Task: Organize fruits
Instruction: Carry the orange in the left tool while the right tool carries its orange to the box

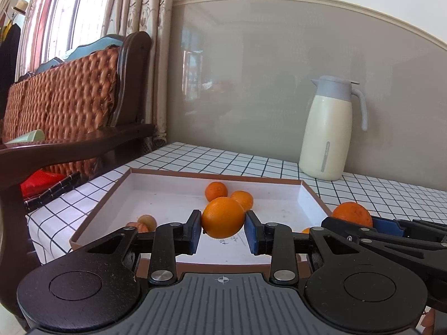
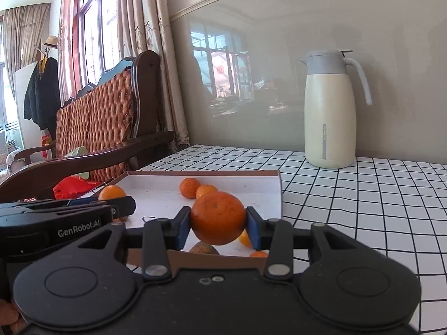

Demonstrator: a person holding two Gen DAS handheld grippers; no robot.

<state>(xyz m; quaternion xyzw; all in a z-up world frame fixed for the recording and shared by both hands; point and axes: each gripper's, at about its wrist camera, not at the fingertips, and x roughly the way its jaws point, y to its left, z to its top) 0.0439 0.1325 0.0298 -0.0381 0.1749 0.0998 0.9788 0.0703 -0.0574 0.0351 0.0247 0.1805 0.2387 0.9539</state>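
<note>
My left gripper (image 1: 223,223) is shut on an orange (image 1: 223,217) and holds it above the near part of a shallow box tray (image 1: 304,195) with a white floor and brown rim. My right gripper (image 2: 218,223) is shut on another orange (image 2: 218,217), above the tray's near right corner (image 2: 275,192). Each gripper and its orange shows in the other's view, the right one at the right (image 1: 352,214), the left one at the left (image 2: 112,193). Two small oranges (image 1: 216,190) (image 1: 243,198) lie together near the tray's back. More small fruit lies at the tray's near edge (image 1: 146,221) (image 2: 204,249).
A cream thermos jug (image 1: 328,131) with a grey lid stands at the back right on the checkered tablecloth (image 2: 363,195). A dark wooden armchair (image 1: 72,97) with woven cushion is left of the table. A grey wall runs behind.
</note>
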